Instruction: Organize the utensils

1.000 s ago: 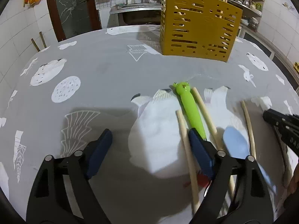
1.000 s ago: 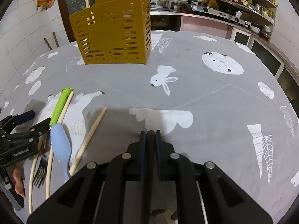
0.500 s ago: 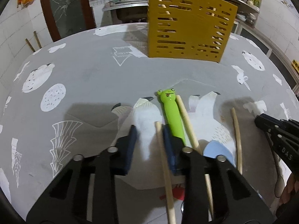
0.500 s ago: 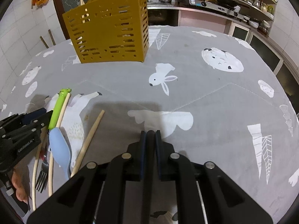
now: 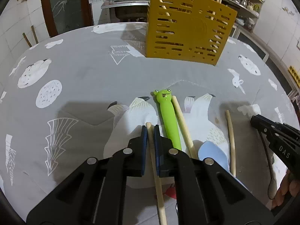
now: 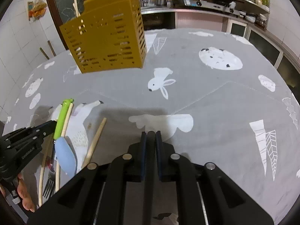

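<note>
Utensils lie loose on the grey printed cloth [image 5: 84, 78], near side, in front of the yellow holder [image 5: 189, 30], which stands upright at the far side with a few sticks already poking out of it.

Left wrist view only: a chopstick [image 5: 156, 170] runs lengthwise between the blue pads [image 5: 144, 150] of the left gripper [image 5: 149, 131], its tip just past them. Beside it, to the right, lie the frog-headed green handle [image 5: 167, 120], a second chopstick [image 5: 182, 125] touching that handle, a pale blue spoon bowl [image 5: 213, 155], and a third chopstick [image 5: 231, 140] set apart. A dark spoon [image 5: 270, 170] lies under the right gripper [image 5: 252, 119], which enters from the right edge.

Right wrist view only: fork tines [image 6: 49, 187] beside the blue spoon bowl, a white rabbit print [image 6: 161, 83], and a stove with pot on the counter behind. The left gripper shows at the left edge, its tip at the green handle, with part of a hand [image 6: 26, 195] below it.

Change from a second ago: the left jaws stood wide, straddling the chopstick; now they are drawn in on it. The holder looks nearer in both views.

Left gripper: narrow, clamped on the chopstick, which rests along the cloth. Right gripper: pads nearly together with nothing between them, held above bare cloth, well apart from the utensils.
</note>
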`<state>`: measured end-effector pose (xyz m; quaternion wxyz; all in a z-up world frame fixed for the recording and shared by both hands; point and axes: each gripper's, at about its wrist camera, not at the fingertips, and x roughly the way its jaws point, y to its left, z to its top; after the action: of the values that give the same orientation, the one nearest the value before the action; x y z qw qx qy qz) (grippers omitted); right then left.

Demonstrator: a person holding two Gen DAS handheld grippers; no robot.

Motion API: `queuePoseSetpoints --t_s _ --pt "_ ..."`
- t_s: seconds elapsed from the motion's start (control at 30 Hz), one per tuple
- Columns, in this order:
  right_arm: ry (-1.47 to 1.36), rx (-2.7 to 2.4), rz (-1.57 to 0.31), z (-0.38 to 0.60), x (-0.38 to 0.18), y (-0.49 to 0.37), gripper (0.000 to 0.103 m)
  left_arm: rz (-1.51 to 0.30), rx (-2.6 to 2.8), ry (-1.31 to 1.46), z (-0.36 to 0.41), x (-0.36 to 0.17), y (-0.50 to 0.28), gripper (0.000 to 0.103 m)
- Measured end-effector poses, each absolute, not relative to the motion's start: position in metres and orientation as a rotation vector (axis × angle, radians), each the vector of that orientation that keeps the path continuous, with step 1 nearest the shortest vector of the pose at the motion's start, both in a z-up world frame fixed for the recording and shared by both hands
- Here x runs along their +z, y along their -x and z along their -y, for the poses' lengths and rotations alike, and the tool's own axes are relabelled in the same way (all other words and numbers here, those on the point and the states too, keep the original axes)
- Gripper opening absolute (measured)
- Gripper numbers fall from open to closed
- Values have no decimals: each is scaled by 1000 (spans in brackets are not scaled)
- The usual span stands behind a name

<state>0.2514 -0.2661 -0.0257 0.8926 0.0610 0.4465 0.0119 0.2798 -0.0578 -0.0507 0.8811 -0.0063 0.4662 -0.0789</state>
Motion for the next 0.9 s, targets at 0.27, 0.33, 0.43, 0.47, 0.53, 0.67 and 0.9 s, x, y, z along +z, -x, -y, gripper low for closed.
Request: queuePoseSetpoints --t_s 0.27,0.33,0.43,0.47,0.53,0.67,0.9 --pt "-174 61 -766 271 0 -231 10 -839 -158 5 53 -18 -260 5" --pt "-195 77 -750 273 4 -229 10 -799 -155 4 51 -6 -254 5" --pt "-214 94 -732 274 9 -225 10 -760 -151 8 45 6 -247 5" --pt "-207 96 -735 274 9 -224 10 -751 -148 12 43 9 -245 5" --pt "-214 99 -731 275 9 -222 10 -740 -144 15 40 13 -242 5" --pt "-234 99 -725 278 9 -219 10 -725 -139 19 35 20 -238 5" --pt "-231 113 -744 279 10 -219 10 -720 -136 28 32 21 -236 5"
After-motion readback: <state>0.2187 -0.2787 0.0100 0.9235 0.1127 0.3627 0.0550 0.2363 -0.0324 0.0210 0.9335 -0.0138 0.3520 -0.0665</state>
